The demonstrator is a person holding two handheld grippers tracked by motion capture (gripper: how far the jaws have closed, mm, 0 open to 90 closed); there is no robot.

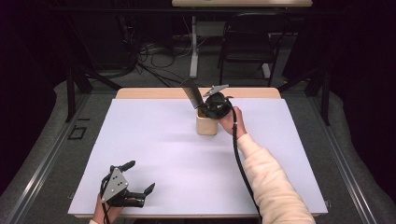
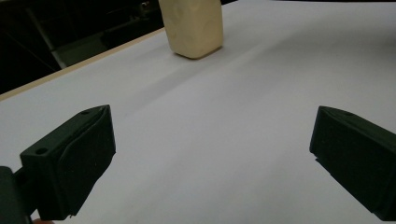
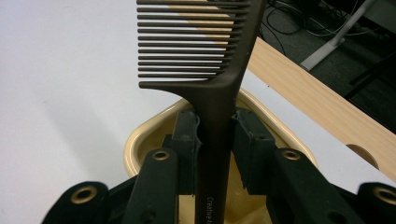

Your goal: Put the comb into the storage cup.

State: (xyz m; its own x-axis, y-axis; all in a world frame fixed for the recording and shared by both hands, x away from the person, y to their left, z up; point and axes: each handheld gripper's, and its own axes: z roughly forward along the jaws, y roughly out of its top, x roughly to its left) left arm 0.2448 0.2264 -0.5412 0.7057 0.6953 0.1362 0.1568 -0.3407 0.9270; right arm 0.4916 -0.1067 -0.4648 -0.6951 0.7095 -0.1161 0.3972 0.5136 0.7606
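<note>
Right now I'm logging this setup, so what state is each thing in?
Comb: upright, clamped by its handle, teeth up, over the cup.
Cup: upright on the table, open at the top.
Right gripper: shut on the comb.
Left gripper: open, nothing between its jaws.

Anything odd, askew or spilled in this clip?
Nothing stands out. The right gripper holds the comb by its handle over the cup, teeth up; the left gripper rests open on the table.

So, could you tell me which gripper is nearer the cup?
Right. The right gripper holds a comb over the cup; the left gripper sits far off.
</note>
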